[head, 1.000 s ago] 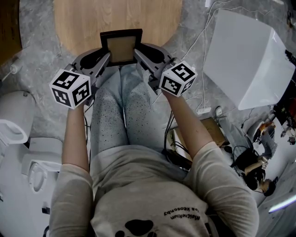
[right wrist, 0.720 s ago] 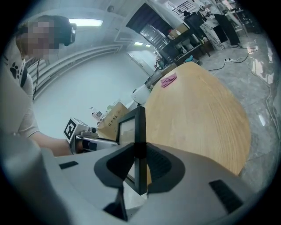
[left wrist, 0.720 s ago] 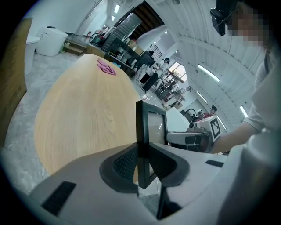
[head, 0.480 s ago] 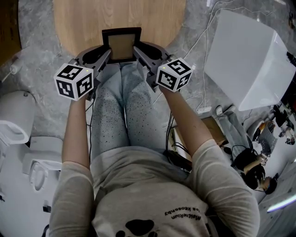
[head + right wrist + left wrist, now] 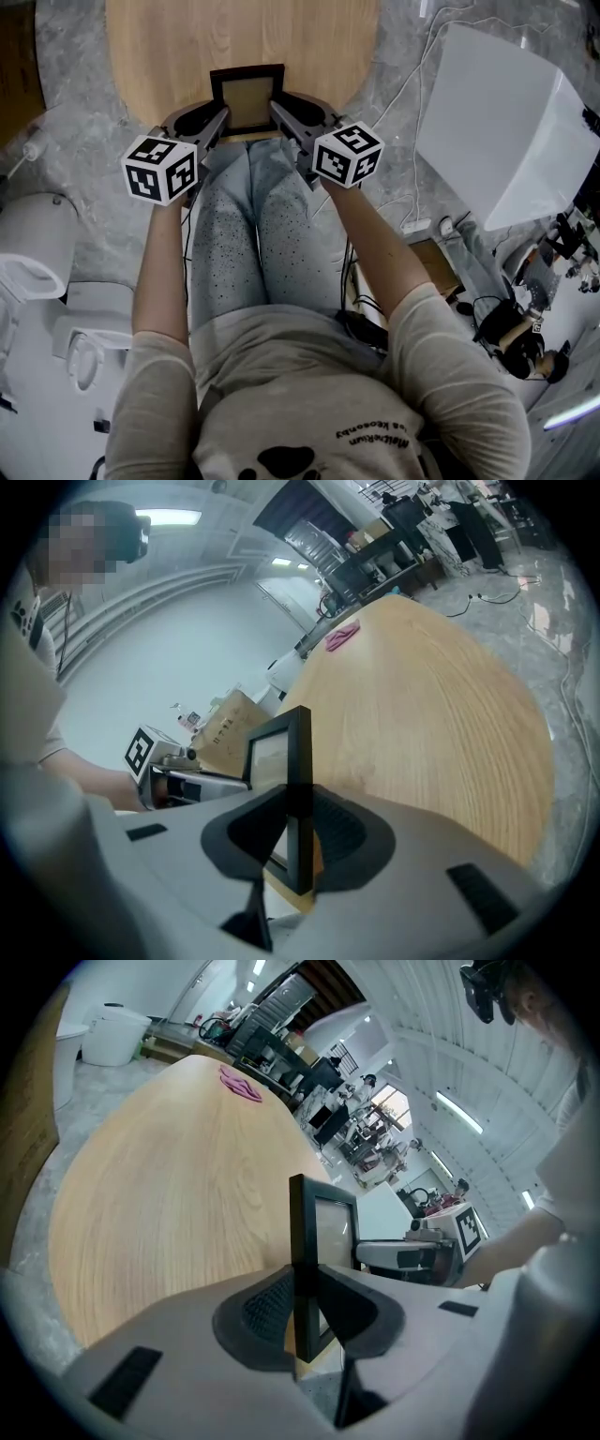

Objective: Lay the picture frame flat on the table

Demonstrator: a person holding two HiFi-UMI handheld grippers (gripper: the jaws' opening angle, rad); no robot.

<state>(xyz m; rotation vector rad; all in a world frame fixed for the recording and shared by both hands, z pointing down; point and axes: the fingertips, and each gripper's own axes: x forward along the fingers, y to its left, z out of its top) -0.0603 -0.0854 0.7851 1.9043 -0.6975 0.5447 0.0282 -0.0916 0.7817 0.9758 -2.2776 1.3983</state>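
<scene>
A small black picture frame (image 5: 247,98) with a tan insert is held over the near edge of the round wooden table (image 5: 169,47). My left gripper (image 5: 221,120) is shut on its left side bar, my right gripper (image 5: 276,114) on its right side bar. In the left gripper view the frame (image 5: 302,1241) stands upright, edge-on between the dark pads. The right gripper view shows the same frame (image 5: 296,789) pinched between its pads, with the left gripper (image 5: 192,782) beyond it. The frame's lower edge is hidden behind the jaws.
A pink object (image 5: 240,1084) lies at the far side of the table. A large white box (image 5: 502,122) stands to the right on the floor, with cables and clutter (image 5: 506,328) near it. White bins (image 5: 37,253) sit at the left. The person's legs (image 5: 253,225) are under the grippers.
Both grippers have sunk toward the table with the frame still gripped between them. The frame looks smaller and lower over the table's near edge.
</scene>
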